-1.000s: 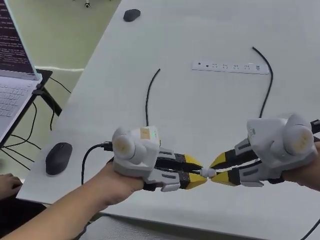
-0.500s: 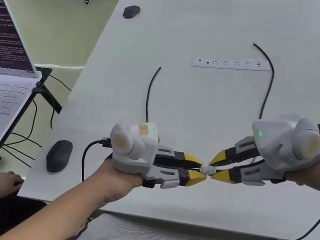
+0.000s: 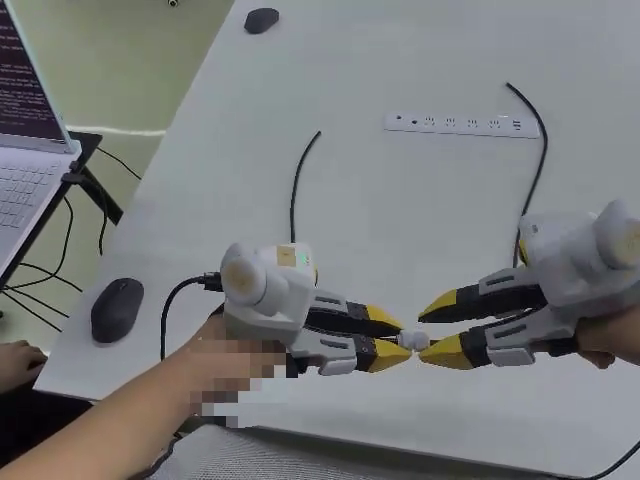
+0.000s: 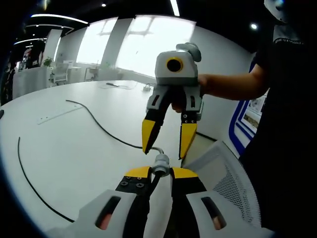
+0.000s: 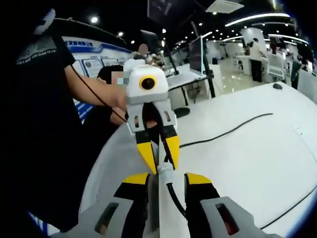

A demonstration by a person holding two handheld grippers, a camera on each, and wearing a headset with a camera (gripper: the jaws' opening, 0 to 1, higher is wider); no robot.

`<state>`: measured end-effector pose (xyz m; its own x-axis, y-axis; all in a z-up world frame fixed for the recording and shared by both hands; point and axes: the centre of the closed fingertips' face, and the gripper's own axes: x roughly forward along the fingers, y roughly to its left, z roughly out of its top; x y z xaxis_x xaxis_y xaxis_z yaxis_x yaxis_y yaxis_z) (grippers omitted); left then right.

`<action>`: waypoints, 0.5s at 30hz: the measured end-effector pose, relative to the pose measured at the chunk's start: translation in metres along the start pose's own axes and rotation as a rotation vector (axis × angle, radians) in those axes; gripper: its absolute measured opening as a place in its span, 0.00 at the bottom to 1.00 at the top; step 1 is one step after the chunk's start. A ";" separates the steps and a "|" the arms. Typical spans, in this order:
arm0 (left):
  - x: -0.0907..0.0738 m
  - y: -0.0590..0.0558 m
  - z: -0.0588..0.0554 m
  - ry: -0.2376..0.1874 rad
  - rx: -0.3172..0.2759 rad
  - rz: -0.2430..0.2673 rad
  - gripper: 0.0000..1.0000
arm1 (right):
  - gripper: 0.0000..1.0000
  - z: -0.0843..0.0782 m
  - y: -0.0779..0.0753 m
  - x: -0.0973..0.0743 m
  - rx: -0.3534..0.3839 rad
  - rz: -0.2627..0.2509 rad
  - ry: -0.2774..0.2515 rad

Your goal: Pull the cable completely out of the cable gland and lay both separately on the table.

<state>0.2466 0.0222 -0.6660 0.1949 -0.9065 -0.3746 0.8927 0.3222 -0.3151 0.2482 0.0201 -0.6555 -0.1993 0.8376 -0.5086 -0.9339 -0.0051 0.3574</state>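
Got left gripper (image 3: 392, 340) clenched on the cable gland (image 3: 409, 342), held in the air over the near edge of the table (image 3: 400, 220), not lying on it. Same in left gripper view: yellow tips pinching the gland body (image 4: 160, 162) from both sides.

Seeing right gripper (image 3: 423, 338) released, jaws spread wide, one above and one below the gland's right end, apparently touching neither gland nor cable. In right gripper view the gland (image 5: 165, 171) sits in the gap between its open jaws, with the left gripper closed on the far end.

Cable (image 5: 174, 196): a short black run out of the gland toward the right gripper, cut off by the bottom of right gripper view. Still in the gland, so not separated. In head view too small and covered by the tips to make out. In left gripper view a dark strip under the gland between the jaws; can't tell cable from shadow.

Also on the table: loose black lead (image 3: 295, 190) left of centre, near end hidden behind the left gripper body; power strip (image 3: 460, 125) far right; black cord (image 3: 540, 160) running near from it, lower part hidden behind the right gripper. Mouse (image 3: 117, 312) near left, second mouse (image 3: 261, 20) at far edge. Laptop (image 3: 25, 150) cut off at left
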 end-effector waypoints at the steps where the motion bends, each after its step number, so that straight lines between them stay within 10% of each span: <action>1: 0.000 0.000 0.000 0.000 0.005 0.000 0.15 | 0.20 0.000 0.001 -0.001 0.054 0.011 -0.007; 9: -0.001 0.002 0.006 0.006 0.062 0.008 0.15 | 0.15 0.006 -0.007 -0.007 0.357 0.120 -0.122; 15: -0.001 -0.002 0.008 0.029 0.112 0.009 0.15 | 0.16 0.003 0.000 -0.002 0.413 0.195 -0.129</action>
<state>0.2480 0.0208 -0.6582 0.1926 -0.8949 -0.4025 0.9312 0.2961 -0.2128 0.2500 0.0200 -0.6519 -0.2961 0.9038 -0.3090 -0.6817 0.0267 0.7311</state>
